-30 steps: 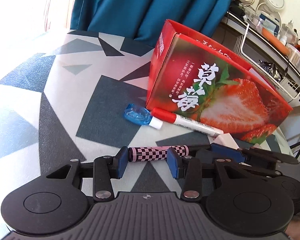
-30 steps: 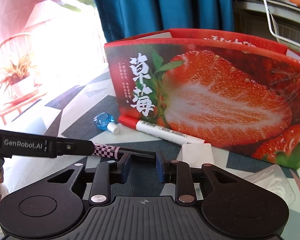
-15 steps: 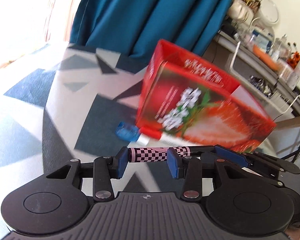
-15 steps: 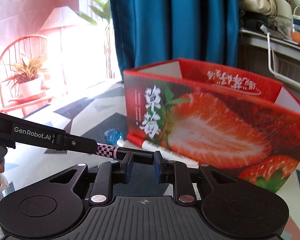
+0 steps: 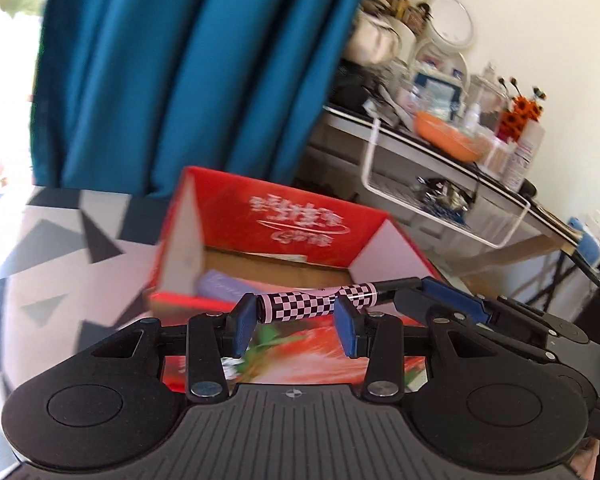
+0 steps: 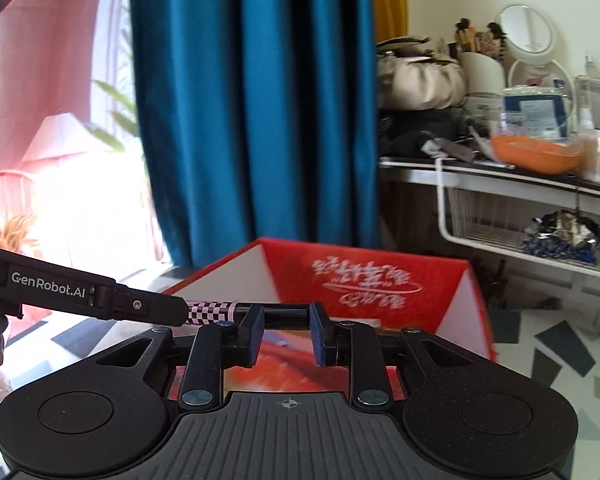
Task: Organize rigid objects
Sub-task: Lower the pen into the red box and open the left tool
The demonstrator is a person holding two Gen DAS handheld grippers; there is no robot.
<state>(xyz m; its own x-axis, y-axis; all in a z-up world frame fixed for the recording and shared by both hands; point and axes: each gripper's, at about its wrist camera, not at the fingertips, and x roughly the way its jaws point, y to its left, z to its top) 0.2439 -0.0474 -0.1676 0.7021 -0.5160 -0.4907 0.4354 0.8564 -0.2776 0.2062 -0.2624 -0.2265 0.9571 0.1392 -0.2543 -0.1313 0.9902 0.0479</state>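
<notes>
Left gripper (image 5: 296,316): pads clamp checkered end of pen (image 5: 300,303). Right gripper (image 6: 286,330): pads clamp black end of same pen (image 6: 284,314). Pen horizontal, held off table between both grippers, above near wall of open red box (image 5: 300,224). Lilac item (image 5: 220,286) lies on box floor at 9 o'clock side. Curtain (image 5: 188,72) at 12 o'clock behind box. Shelf (image 6: 500,178) with clutter at 2 o'clock.

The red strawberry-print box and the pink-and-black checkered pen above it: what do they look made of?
The red strawberry-print box looks like printed cardboard: glossy outside, raw brown floor, thin folded walls. The pink-and-black checkered pen is probably plastic with a smooth printed wrap and a black end; I can't be sure.
</notes>
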